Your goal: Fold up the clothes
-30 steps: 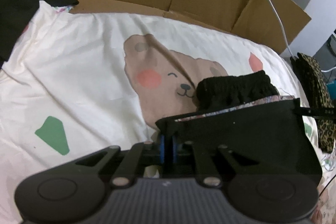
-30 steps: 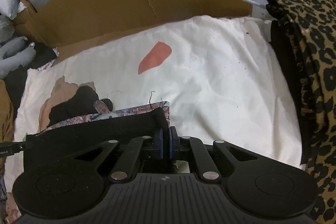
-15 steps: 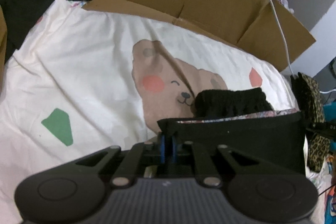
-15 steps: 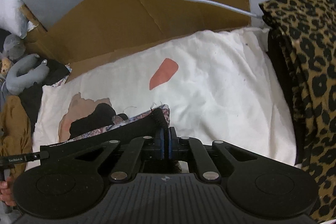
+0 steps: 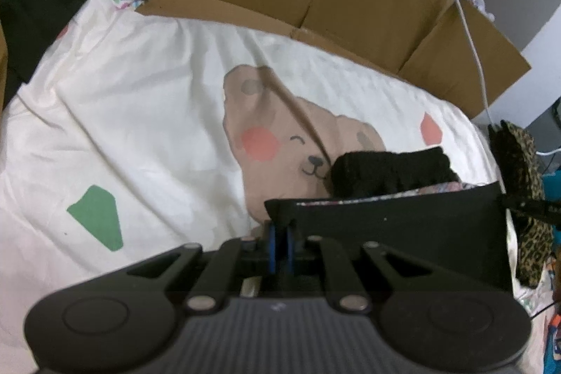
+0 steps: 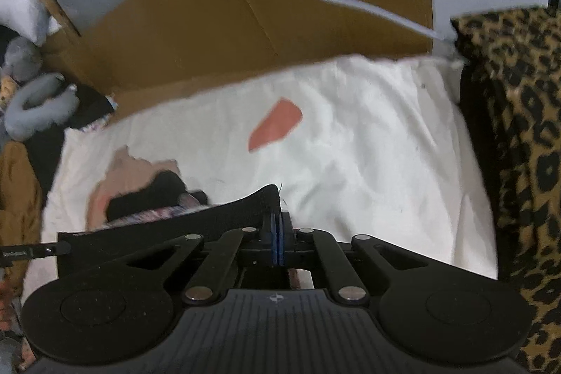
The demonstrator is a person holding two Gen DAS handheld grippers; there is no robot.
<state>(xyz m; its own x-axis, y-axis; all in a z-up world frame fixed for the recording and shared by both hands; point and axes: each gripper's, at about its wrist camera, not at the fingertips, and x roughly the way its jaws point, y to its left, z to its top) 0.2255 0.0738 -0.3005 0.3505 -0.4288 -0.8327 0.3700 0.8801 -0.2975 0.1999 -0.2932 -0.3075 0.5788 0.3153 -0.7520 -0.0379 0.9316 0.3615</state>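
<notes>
1. Grippers hold one black garment (image 5: pixel 403 233) stretched between them, lifted just above the bed.
2. Left gripper (image 5: pixel 278 233) has its blue pads pressed together on the garment's left corner.
3. Right gripper (image 6: pixel 278 233) is likewise clamped on the opposite corner (image 6: pixel 270 195).
4. A patterned lining (image 5: pixel 445 190) shows along the garment's top edge, with its ribbed black part (image 5: pixel 392 169) hanging beyond.
5. Below lies a cream sheet (image 5: pixel 157 100) printed with a bear (image 5: pixel 280 135).
6. Cardboard (image 6: pixel 263 23) stands behind the bed; a leopard-print cloth (image 6: pixel 526 128) lies to the right.
</notes>
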